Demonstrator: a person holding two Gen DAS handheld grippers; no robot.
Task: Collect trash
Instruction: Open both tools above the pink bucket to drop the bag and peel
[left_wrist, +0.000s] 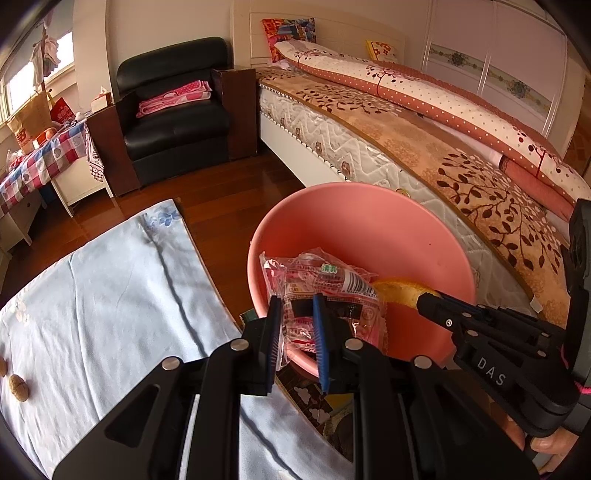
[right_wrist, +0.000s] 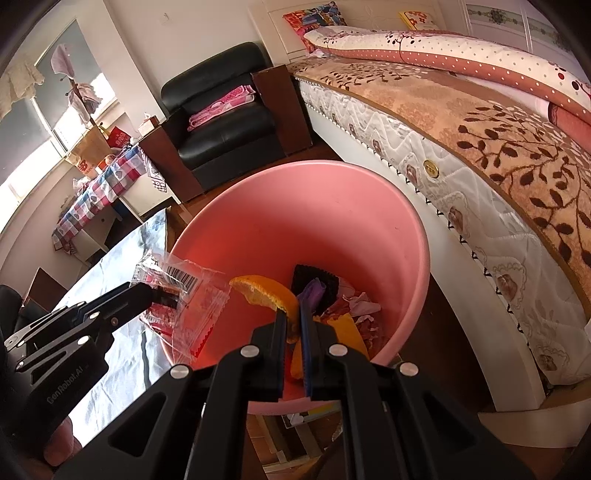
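A pink plastic bin (left_wrist: 369, 221) (right_wrist: 332, 206) stands on the floor between the table and the bed. My left gripper (left_wrist: 297, 306) is shut on a clear plastic snack wrapper (left_wrist: 325, 280) with red print and a barcode, held over the bin's near rim; the wrapper also shows in the right wrist view (right_wrist: 184, 295). My right gripper (right_wrist: 291, 317) is shut on an orange peel (right_wrist: 266, 291) and holds it over the bin; the peel also shows in the left wrist view (left_wrist: 399, 290). Paper scraps, a dark wrapper and more peel (right_wrist: 347, 332) lie in the bin's bottom.
A table under a light blue cloth (left_wrist: 110, 295) is at the left, with two walnuts (left_wrist: 18, 386) near its left edge. A bed (left_wrist: 443, 147) runs along the right. A black armchair (left_wrist: 177, 110) stands at the back, and a checked-cloth table (left_wrist: 44, 155) at far left.
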